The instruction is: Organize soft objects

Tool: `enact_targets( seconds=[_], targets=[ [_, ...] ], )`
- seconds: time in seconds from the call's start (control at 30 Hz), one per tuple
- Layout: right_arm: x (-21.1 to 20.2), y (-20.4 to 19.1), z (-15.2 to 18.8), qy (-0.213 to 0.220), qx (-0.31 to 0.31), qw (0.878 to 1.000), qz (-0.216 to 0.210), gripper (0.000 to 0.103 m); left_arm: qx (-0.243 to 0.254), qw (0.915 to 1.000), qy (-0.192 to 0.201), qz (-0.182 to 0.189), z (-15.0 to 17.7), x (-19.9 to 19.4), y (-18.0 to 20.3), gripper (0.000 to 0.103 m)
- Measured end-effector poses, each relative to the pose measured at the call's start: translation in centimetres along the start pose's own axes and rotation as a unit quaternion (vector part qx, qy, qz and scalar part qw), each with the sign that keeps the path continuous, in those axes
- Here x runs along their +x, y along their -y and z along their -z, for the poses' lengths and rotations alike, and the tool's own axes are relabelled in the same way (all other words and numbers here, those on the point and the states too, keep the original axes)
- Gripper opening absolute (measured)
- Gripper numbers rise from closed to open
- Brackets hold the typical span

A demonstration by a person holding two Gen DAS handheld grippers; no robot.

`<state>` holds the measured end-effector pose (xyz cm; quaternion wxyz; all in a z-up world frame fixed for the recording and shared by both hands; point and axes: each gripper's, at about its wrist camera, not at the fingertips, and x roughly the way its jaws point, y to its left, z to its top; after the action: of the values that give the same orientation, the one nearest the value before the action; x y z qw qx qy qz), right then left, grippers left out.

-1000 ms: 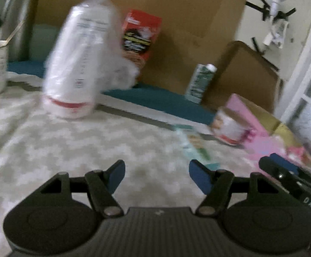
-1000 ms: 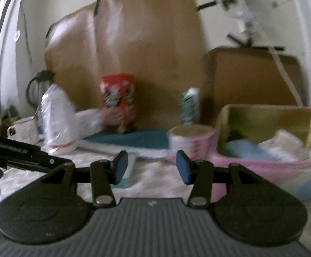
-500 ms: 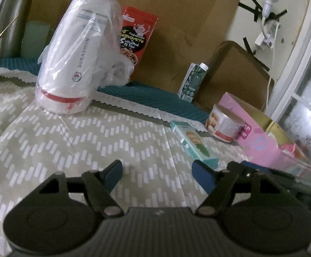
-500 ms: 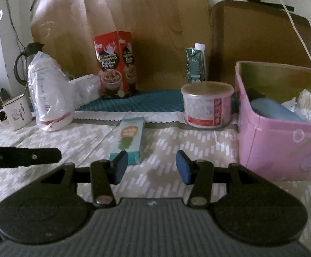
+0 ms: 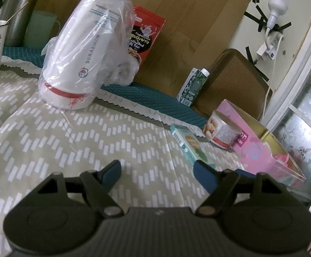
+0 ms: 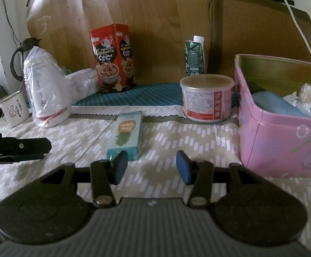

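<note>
A clear plastic bag of white paper cups (image 5: 80, 60) stands at the back left of the chevron tablecloth, and it also shows in the right wrist view (image 6: 46, 90). The pink box (image 6: 279, 139) on the right holds a blue soft item (image 6: 277, 105) and white cloth-like things. A small teal box (image 6: 126, 135) lies flat just beyond my right gripper (image 6: 151, 166), which is open and empty. My left gripper (image 5: 158, 172) hovers low over bare cloth; its jaws are opening with nothing between them.
A pink-labelled tin (image 6: 207, 98) sits beside the pink box. A red snack box (image 6: 112, 57) and a green carton (image 6: 195, 55) stand on a teal mat by the wooden board. A white mug (image 6: 12, 109) and a metal kettle (image 5: 16, 6) are far left.
The left jaws have spread wider. Both views went from blurred to steady. The right gripper dipped toward the table, and the teal box now lies just ahead of it.
</note>
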<state>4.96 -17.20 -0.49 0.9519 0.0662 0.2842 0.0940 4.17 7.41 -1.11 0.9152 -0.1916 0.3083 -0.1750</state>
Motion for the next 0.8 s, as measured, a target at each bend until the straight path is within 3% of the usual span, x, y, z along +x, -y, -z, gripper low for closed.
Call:
enact_targets(
  seconds=[0.27,0.4,0.8],
  targets=[
    [-0.10,0.21,0.02,0.004,0.006,1.000,-0.004,0.053,0.003,1.0000,0.000,-0.002,0.04,0.02,0.13,0.078],
    [-0.16,0.17,0.02,0.005,0.008,1.000,-0.004,0.054,0.003,1.0000,0.003,-0.006,0.03,-0.06,0.17,0.090],
    [-0.30,0.10,0.00,0.006,0.007,1.000,-0.004,0.057,-0.002,1.0000,0.004,-0.003,-0.01,-0.08,-0.03,0.090]
  ],
)
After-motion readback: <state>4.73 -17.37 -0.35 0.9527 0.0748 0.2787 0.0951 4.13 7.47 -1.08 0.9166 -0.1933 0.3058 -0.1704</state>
